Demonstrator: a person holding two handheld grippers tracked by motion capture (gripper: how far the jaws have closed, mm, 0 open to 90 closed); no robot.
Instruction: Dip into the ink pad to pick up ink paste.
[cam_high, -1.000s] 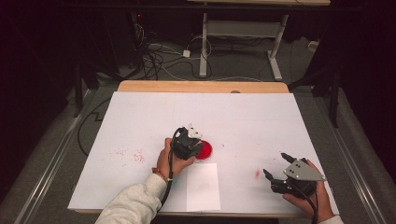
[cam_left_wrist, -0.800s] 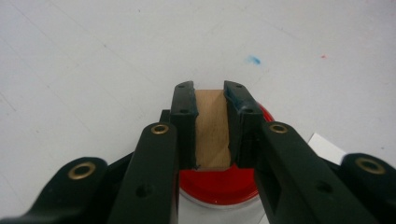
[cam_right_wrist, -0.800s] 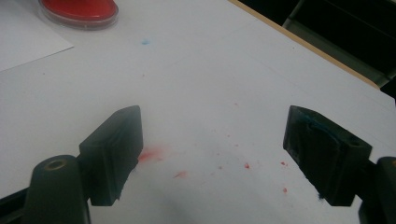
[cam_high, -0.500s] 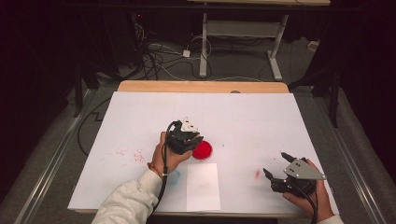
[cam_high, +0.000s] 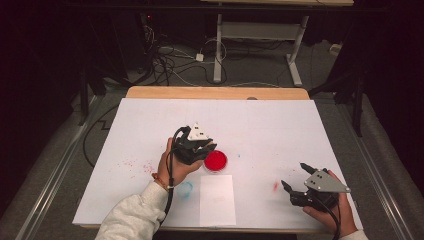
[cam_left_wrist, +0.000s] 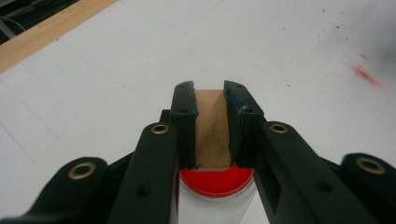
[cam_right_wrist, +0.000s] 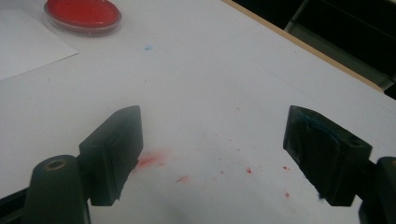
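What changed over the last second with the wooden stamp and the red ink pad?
The left hand-held gripper, shut on the wooden stamp, lifted off the red ink pad and drew back toward the left, uncovering it. The ink pad, the white sheet and the open right hand-held gripper stayed put.
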